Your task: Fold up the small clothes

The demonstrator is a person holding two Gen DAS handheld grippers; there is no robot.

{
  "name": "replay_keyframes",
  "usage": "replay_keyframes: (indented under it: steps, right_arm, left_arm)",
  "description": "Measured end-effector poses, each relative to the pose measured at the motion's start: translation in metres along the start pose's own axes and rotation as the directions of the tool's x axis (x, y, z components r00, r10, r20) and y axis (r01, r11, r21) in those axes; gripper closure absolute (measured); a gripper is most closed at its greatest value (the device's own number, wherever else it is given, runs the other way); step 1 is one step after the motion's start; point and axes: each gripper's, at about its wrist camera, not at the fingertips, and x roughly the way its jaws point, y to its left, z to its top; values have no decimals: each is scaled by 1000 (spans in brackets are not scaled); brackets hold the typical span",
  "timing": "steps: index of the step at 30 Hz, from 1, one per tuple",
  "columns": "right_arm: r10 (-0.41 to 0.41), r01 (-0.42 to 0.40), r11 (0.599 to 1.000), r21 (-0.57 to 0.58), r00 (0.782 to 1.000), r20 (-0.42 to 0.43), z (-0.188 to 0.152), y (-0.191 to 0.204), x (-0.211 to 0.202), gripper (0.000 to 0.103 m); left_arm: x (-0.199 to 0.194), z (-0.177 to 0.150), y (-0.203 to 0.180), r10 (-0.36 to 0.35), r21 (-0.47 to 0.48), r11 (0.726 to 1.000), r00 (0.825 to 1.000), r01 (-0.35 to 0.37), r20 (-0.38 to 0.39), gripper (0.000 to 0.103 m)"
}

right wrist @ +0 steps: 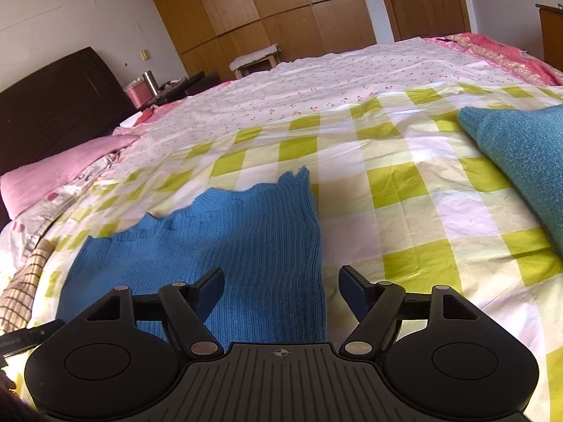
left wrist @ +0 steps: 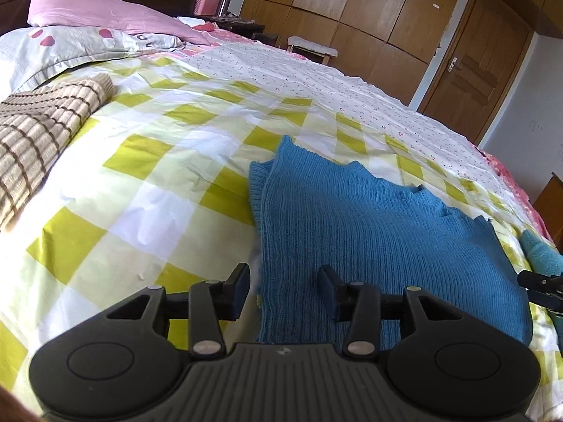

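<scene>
Blue knit [left wrist: 369, 232] lay folded flat on bed [left wrist: 147, 190]; my left hand-held gripper [left wrist: 286, 290] and right hand-held gripper [right wrist: 281, 290] gaped empty; teal garment [right wrist: 520, 154] unfolded.

a checked bed [left wrist: 147, 161] before wooden wardrobes [left wrist: 352, 10], a brown door [left wrist: 478, 66], white walls.

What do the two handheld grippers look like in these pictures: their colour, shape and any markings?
Both look alike. The left gripper and the right gripper are matte black, each with a ribbed central body bearing a small round crosshair emblem, flanked by two rounded housings with circular insets. Angled link arms with silver pivot pins carry flat fingers with dark blue pads. No cables or sleeves are visible.
</scene>
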Motion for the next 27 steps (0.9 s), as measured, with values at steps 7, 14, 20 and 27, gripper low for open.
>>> replay_keyframes:
  steps: [7,14,20,27]
  right_arm:
    - [50,-47,998,34,994,-97,-14,-13,19,28]
    - [138,-130,988,77,984,-110,-21,-11,28,41]
    - [175,-161,982,93,970,-169,-22,-5,21,78]
    - [164,-154,986,66,962,-218,-35,-9,-13,82]
  left_arm:
    - [5,-6,-5,-26,9,1000,999,26,-20,47]
    - [14,-7,-14,-49,40,998,997,51,-59,43]
    - [7,-8,-9,-111,12,993,986,114,-127,75]
    - [-17,-26,-9,-156,31,986,969,164,-192,77]
